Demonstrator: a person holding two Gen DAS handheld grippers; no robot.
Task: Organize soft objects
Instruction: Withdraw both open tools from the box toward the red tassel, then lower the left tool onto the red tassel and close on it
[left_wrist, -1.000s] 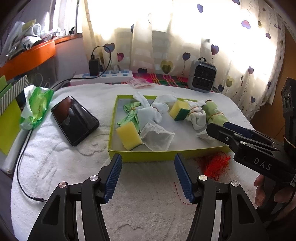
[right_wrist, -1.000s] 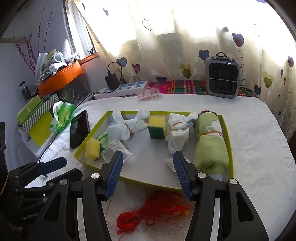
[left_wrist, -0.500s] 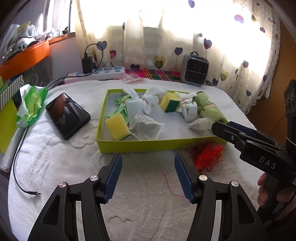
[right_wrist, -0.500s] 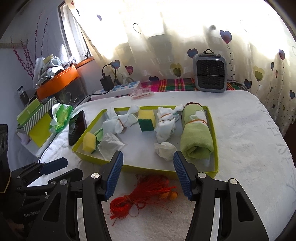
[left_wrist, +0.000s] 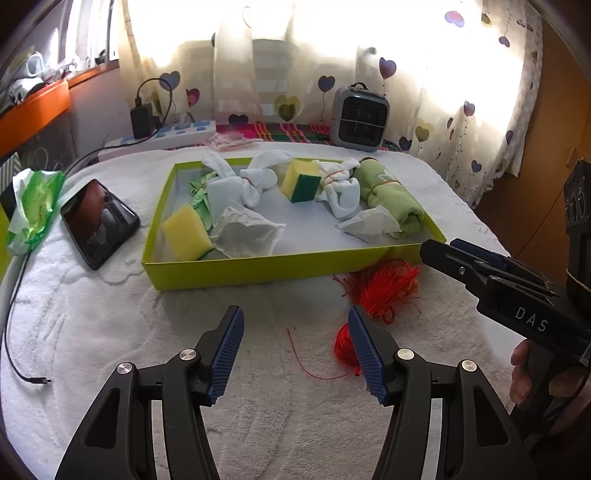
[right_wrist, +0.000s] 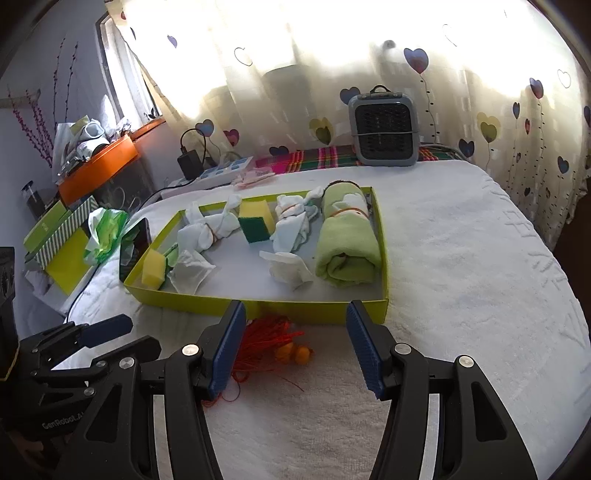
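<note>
A: Where are the soft things?

B: Most sit in the shallow green tray (left_wrist: 258, 266) on the white-towelled worktop (left_wrist: 110, 332). At its right end lies a rolled green towel (right_wrist: 347, 243) held by a rubber band, with a crumpled tissue (right_wrist: 288, 267) just beside it.

A: And further left?

B: A knotted white cloth (right_wrist: 293, 225), a yellow sponge with a green face (right_wrist: 255, 221) standing up, another knotted white cloth (right_wrist: 210, 230), a second tissue (right_wrist: 190, 271), and a plain yellow sponge (left_wrist: 186, 232) in the near left corner.

A: Anything outside the tray?

B: A bundle of red string (left_wrist: 376, 291) on the towel, touching the tray's near wall towards its right end.

A: The grippers?

B: The left gripper (left_wrist: 295, 350) hangs over bare towel near the tray, fingers apart and empty. The right gripper (right_wrist: 295, 343) is likewise spread wide, holding nothing, with the red string partly behind its left finger.

A: Off to the left?

B: A black phone (left_wrist: 98, 221) lying flat, a green wipes packet (left_wrist: 33, 206) beyond it.
</note>
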